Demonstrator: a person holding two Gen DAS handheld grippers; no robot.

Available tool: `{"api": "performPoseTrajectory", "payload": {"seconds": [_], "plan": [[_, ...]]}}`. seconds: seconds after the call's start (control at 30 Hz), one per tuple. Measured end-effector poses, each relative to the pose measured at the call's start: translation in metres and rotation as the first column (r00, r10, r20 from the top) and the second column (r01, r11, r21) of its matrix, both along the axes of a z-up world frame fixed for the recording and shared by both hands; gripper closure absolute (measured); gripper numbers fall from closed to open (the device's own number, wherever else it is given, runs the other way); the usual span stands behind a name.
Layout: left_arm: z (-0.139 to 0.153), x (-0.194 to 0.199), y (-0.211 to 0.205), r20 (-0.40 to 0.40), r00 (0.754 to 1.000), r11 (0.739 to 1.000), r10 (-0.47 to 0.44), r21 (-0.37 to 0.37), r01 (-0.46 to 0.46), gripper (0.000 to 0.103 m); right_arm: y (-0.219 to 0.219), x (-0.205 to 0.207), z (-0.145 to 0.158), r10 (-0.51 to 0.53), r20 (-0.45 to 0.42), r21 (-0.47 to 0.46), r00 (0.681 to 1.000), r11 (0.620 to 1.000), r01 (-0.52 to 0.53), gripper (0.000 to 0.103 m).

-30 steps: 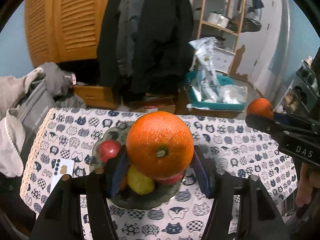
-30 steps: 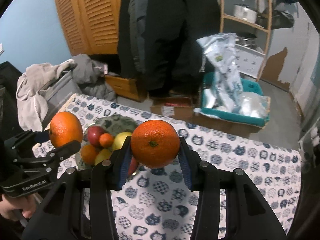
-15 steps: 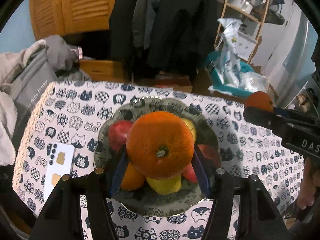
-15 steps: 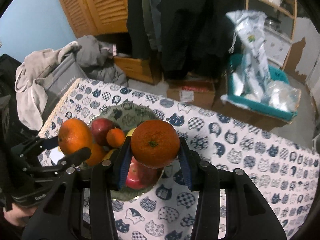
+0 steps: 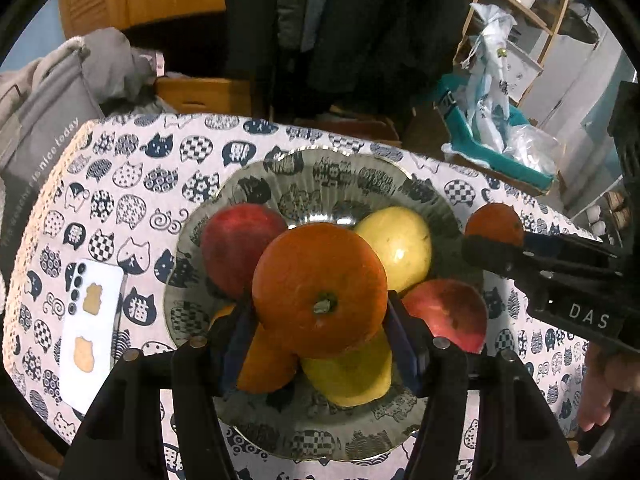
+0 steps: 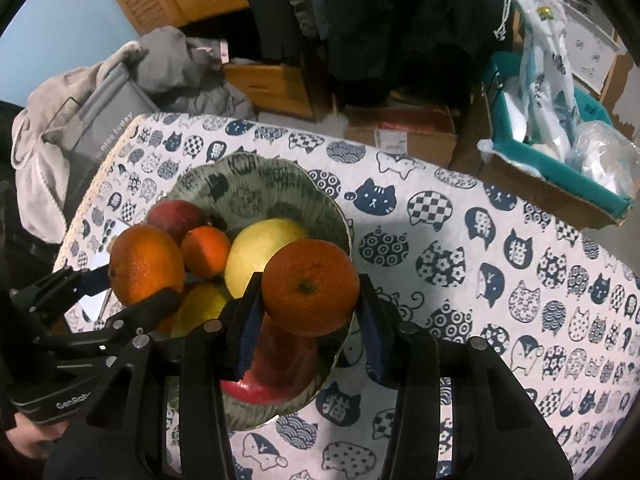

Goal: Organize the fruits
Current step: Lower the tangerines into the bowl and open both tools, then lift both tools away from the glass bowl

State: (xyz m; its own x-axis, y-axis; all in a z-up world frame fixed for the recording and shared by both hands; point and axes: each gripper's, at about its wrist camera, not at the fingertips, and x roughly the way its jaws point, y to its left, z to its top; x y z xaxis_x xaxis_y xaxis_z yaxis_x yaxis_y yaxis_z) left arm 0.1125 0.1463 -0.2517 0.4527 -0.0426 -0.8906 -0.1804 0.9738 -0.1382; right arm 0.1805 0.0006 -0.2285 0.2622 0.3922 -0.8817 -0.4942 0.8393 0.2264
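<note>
Left gripper [image 5: 320, 312] clamps a large round orange [image 5: 320, 290] between its blue pads, held above the grey-green cat-print ceramic bowl [image 5: 320, 176]. Right gripper [image 6: 310, 316] is closed on a smaller round orange [image 6: 310, 288], over the bowl's right rim. In the bowl: a red apple [image 5: 240, 248] far left, a yellow-green apple [image 5: 396, 240] far right, a second red apple [image 5: 444, 316] near right, a yellow fruit [image 5: 348, 380] near. Bowl sits on the white cat-patterned tablecloth [image 6: 500, 260]; a white phone [image 5: 90, 336] lies left of it.

The big orange [image 5: 320, 288] hides the fruit beneath it; the bowl's [image 5: 304, 168] near rim is cut off.
</note>
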Motion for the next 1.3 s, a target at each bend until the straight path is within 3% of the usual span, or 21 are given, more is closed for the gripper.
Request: {"api": "performPoseTrajectory", "payload": {"seconds": [0.4,0.5,0.57,0.63,1.03,1.3], "plan": [[-0.010,0.003,0.000,-0.028,1.000,1.000,-0.008,-0.008,0.008,0.038,0.007,0.008,-0.017,0.005,-0.056,0.007,0.998,1.000,-0.005,0.058],[-0.006,0.002,0.000,-0.016,1.000,1.000,-0.003,0.011,0.003,0.023,0.009,0.008,-0.018,0.011,-0.062,0.001,0.998,1.000,-0.011,0.055],[0.000,0.000,0.000,0.002,1.000,1.000,-0.006,0.017,0.005,0.016,0.008,0.008,-0.015,0.013,-0.060,0.019,0.998,1.000,-0.012,0.043],[0.004,-0.001,-0.002,0.010,1.000,1.000,-0.014,0.020,0.014,0.016,0.008,0.008,-0.012,0.006,-0.046,0.020,0.999,1.000,-0.005,0.038],[0.041,-0.018,-0.007,0.078,0.997,1.000,-0.004,0.024,0.002,0.016,-0.011,0.005,0.024,-0.047,0.034,0.043,0.998,0.998,0.045,0.037],[0.083,-0.039,-0.010,0.159,0.987,0.999,0.016,0.037,-0.022,0.016,-0.028,-0.016,0.069,-0.088,0.181,0.000,0.980,0.996,0.089,0.035]]}}
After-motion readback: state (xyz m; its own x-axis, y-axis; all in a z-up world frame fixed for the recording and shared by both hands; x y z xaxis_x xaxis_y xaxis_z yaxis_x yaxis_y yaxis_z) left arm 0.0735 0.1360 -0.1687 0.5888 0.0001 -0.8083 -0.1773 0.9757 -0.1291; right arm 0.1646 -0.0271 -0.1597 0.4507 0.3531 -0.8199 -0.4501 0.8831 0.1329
